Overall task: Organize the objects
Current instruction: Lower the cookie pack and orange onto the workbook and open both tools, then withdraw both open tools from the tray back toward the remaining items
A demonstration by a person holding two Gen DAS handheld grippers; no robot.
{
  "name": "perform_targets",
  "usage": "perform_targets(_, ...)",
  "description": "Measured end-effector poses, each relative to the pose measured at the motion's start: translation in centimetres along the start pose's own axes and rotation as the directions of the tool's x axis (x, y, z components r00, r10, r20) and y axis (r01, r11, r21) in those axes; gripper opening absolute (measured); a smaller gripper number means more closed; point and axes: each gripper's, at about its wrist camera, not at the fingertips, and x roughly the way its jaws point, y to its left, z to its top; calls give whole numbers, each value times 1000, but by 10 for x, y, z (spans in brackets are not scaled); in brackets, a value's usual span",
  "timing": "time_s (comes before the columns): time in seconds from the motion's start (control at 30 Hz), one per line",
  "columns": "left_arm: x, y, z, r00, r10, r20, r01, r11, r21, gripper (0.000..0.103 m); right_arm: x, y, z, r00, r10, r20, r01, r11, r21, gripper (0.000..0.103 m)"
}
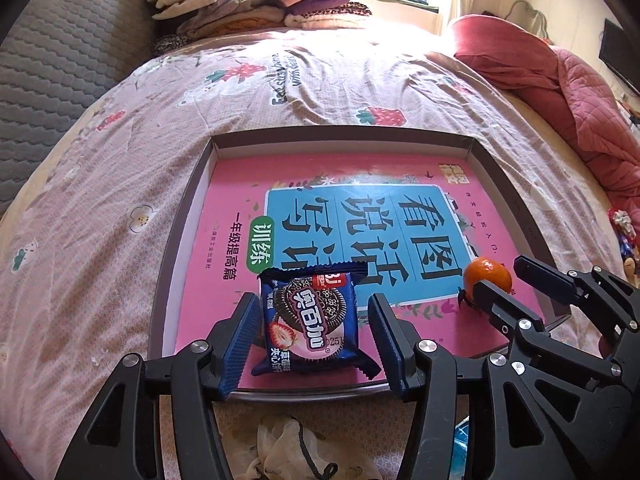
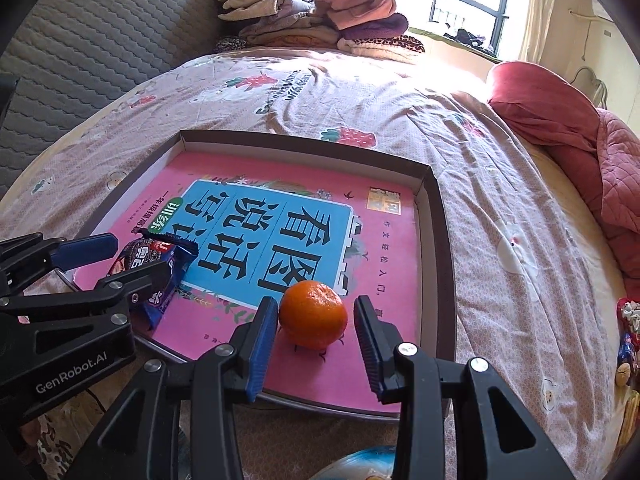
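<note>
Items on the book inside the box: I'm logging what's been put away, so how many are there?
2. The cookie packet lies near the box's front-left corner; the mandarin sits near its front edge, further right. Nothing else shows, though the hand-held grippers cover part of the front.

My left gripper carries "GenRobot.AI" on its black body; the pink workbook in the tray reads 看图说话写话, 训练, 一年级提高篇; the blue biscuit packet reads 奥百加.

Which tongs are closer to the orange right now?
Right. The right tongs straddle the orange, with a gap visible on one side; the left tongs sit apart, around the cookie packet.
</note>
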Motion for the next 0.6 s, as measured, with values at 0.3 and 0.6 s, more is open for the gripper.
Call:
perform_targets(0.3,-20,-4,0,998,30,47,-31,999,20,64,-17,1,3,999,2,36,-2,1000,3,40)
perform_targets(0.6,-39,-6,0,996,37,80,-39,999,21,65,-37,2,5,997,2,78,-2,1000,6,41)
